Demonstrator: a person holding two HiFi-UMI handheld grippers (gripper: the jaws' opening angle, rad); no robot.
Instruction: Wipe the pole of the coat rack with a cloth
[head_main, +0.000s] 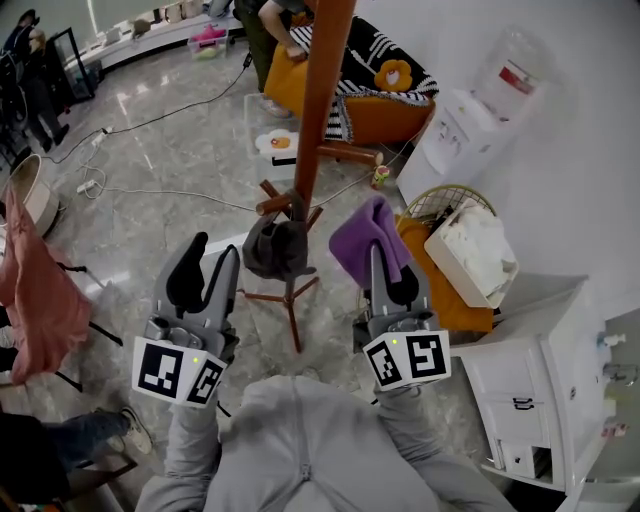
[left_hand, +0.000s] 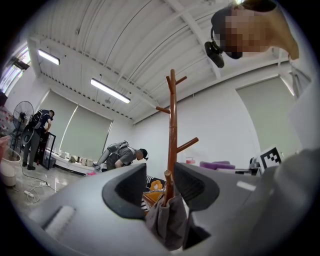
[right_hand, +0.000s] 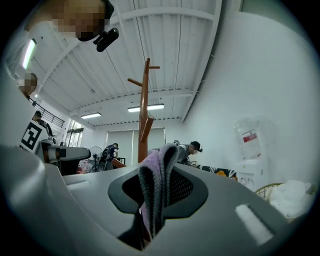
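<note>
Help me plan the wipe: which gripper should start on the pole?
Right: the right gripper is shut on the purple cloth near the pole; the left gripper stands open, gripping nothing.

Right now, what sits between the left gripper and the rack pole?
A grey cloth hung on a lower peg, in front of the pole; the left gripper view shows it.

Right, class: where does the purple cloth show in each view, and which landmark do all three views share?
Head view: cloth right of centre, held in the right gripper.
Left gripper view: cloth a small purple strip at mid-right.
Right gripper view: cloth at centre, between the jaws.
Shared landmark: the brown pole.
</note>
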